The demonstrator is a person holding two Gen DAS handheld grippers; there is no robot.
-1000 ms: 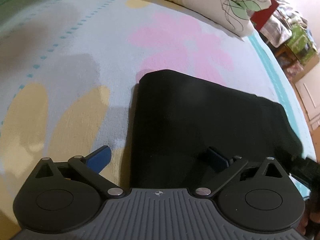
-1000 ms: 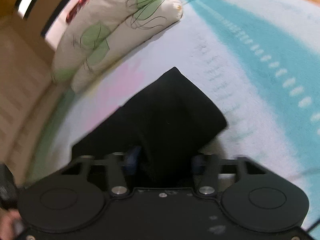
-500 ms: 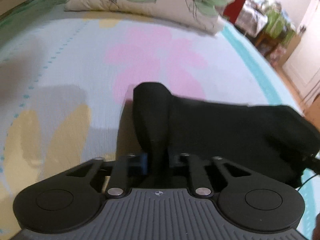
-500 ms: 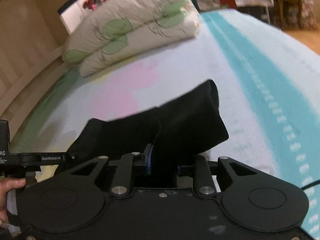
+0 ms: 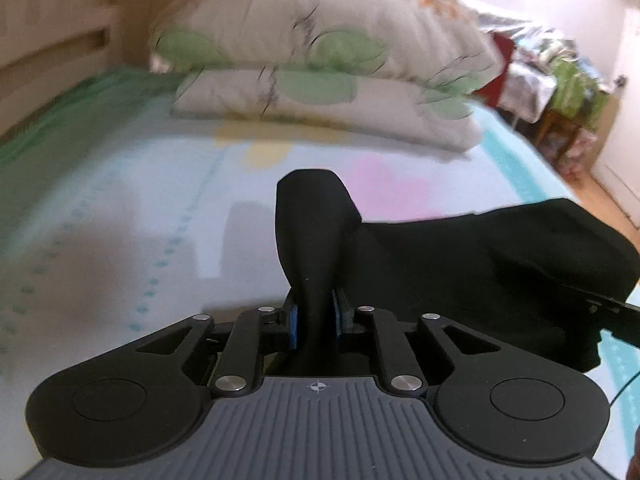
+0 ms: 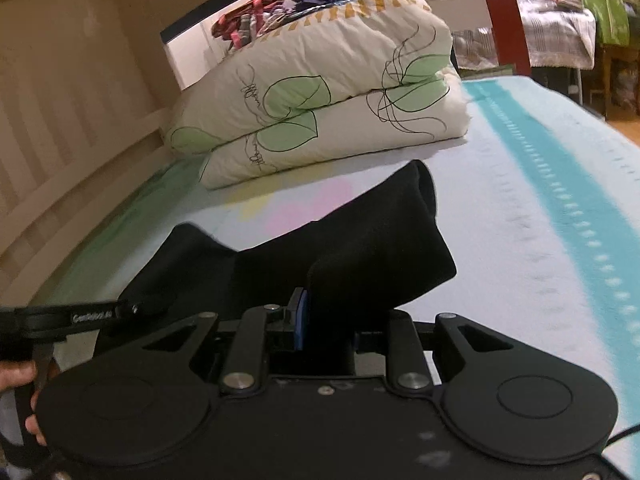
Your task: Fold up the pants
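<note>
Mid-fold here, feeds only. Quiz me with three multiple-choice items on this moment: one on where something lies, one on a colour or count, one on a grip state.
1. Where is the folded quilt?
A. On the bed beyond the pants
B. Under the pants
C. On the floor

2. What colour are the pants?
A. Red
B. Black
C. White

3. What is the left gripper doing?
A. Open above the sheet
B. Shut on nothing
C. Shut on the pants

Answers:
1. A, it sits on the bed sheet by the headboard, past the garment.
2. B, the cloth is plain black in both wrist views.
3. C, a bunched fold passes between its blue pads; the right gripper pinches the pants likewise.
</note>
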